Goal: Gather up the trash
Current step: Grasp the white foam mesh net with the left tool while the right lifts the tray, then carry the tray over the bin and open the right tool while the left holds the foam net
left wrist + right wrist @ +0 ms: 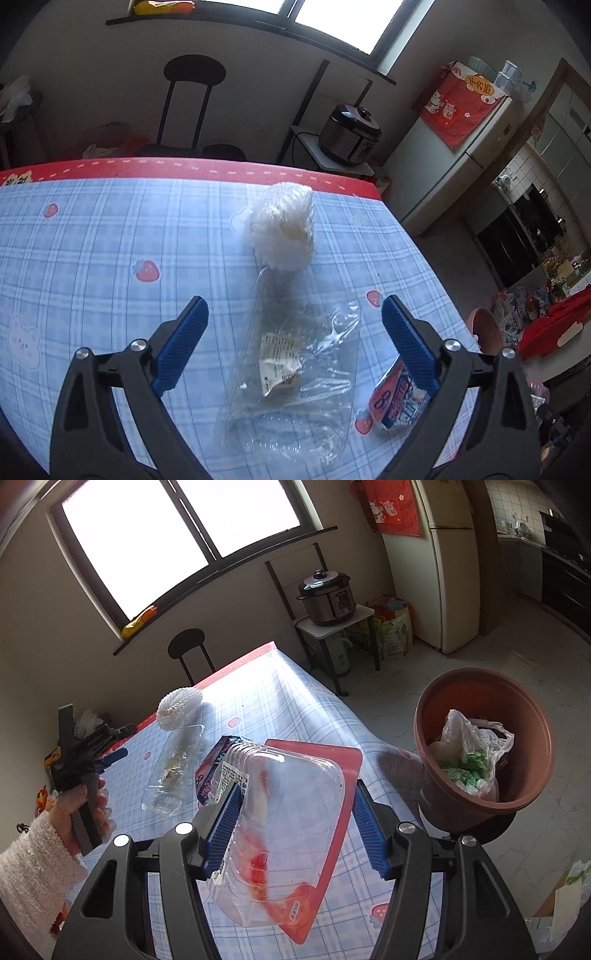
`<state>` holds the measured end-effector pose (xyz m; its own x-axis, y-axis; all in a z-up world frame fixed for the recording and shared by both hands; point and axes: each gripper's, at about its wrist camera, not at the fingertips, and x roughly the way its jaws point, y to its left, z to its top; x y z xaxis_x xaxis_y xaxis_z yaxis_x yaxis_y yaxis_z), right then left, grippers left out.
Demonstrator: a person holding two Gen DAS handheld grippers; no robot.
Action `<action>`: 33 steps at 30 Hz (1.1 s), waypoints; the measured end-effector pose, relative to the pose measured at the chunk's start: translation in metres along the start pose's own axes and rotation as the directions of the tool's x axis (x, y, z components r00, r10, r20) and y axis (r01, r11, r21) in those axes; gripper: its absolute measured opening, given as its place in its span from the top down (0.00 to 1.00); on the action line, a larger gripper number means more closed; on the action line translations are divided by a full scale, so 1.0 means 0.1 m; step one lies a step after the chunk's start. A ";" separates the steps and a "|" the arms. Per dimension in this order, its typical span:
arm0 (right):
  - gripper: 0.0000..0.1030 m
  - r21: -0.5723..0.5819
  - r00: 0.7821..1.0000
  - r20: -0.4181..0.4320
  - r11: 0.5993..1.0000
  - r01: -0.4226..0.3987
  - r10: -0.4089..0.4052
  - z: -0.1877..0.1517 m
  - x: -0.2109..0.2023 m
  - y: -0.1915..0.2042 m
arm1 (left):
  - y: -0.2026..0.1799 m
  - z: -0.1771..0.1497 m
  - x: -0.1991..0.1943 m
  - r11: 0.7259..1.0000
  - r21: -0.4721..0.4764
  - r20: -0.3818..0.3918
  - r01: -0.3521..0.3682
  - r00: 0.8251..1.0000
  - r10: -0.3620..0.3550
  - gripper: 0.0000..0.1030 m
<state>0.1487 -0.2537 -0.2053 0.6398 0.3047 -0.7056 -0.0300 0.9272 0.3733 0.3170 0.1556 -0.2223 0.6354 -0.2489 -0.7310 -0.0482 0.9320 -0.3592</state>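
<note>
My right gripper [293, 823] is shut on a clear plastic clamshell box with a red lid [291, 834] and holds it above the table. A brown bin [484, 746] with bagged trash in it stands off the table's right edge. My left gripper [293, 332] is open and empty above a crumpled clear plastic bag [295, 376], which also shows in the right wrist view [171, 779]. A white foam fruit net [282, 229] lies beyond the bag. A blue and pink wrapper [397, 398] lies by the left gripper's right finger.
The table has a blue checked cloth [92, 258] with a red border. A black chair [194, 107] stands behind it. A cooker [327, 598] sits on a small side table, and a fridge [454, 565] stands to the right.
</note>
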 end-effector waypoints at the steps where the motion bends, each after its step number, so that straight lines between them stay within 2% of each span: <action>1: 0.42 -0.001 1.000 0.000 1.000 0.002 -0.002 0.01 0.00 0.01 | -0.02 0.11 0.09 1.000 0.008 -0.003 0.009 1.000 -0.009 0.09; 7: 0.42 -0.040 1.000 0.009 0.999 0.022 -0.022 0.04 -0.02 0.08 | 0.04 0.54 0.84 0.998 -0.033 -0.085 -0.051 0.995 0.048 0.10; 9: 0.42 -0.052 1.000 0.012 0.998 0.030 -0.029 0.03 -0.05 0.10 | 0.10 0.59 1.03 0.994 -0.070 -0.109 -0.079 0.992 0.071 0.14; 12: 0.42 -0.068 0.999 0.010 0.997 0.038 -0.037 0.01 -0.08 0.11 | 0.24 0.64 1.19 0.982 -0.165 -0.131 -0.089 0.989 0.068 0.28; 14: 0.42 -0.068 0.999 0.010 0.997 0.040 -0.039 0.01 -0.09 0.11 | 0.28 0.63 1.22 0.977 -0.201 -0.138 -0.070 0.990 0.042 0.53; 15: 0.42 -0.064 0.999 0.012 0.997 0.039 -0.038 0.01 -0.10 0.12 | 0.27 0.63 1.20 0.978 -0.195 -0.132 -0.076 0.990 0.051 0.53; 17: 0.42 -0.055 0.999 0.014 0.998 0.031 -0.030 0.02 -0.10 0.12 | 0.21 0.61 1.10 0.984 -0.153 -0.108 -0.088 0.992 0.072 0.61; 20: 0.42 -0.051 1.000 0.012 0.999 0.011 -0.010 0.04 -0.09 0.14 | 0.13 0.62 0.88 0.992 -0.086 -0.077 -0.088 0.994 0.082 0.63; 27: 0.42 -0.088 0.998 0.026 0.995 -0.052 0.055 0.10 -0.11 0.32 | -0.02 0.63 0.14 0.990 0.046 0.015 -0.131 0.991 0.130 0.63; 33: 0.42 -0.108 0.993 0.053 0.989 -0.102 0.108 0.16 -0.20 0.41 | -0.13 0.50 -0.63 0.981 0.105 0.083 -0.162 0.985 0.154 0.63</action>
<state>0.1468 -0.2257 -0.1662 0.6725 0.3912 -0.6282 -0.1781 0.9095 0.3757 0.3162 0.1726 -0.1425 0.6822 -0.0801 -0.7268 -0.0690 0.9825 -0.1730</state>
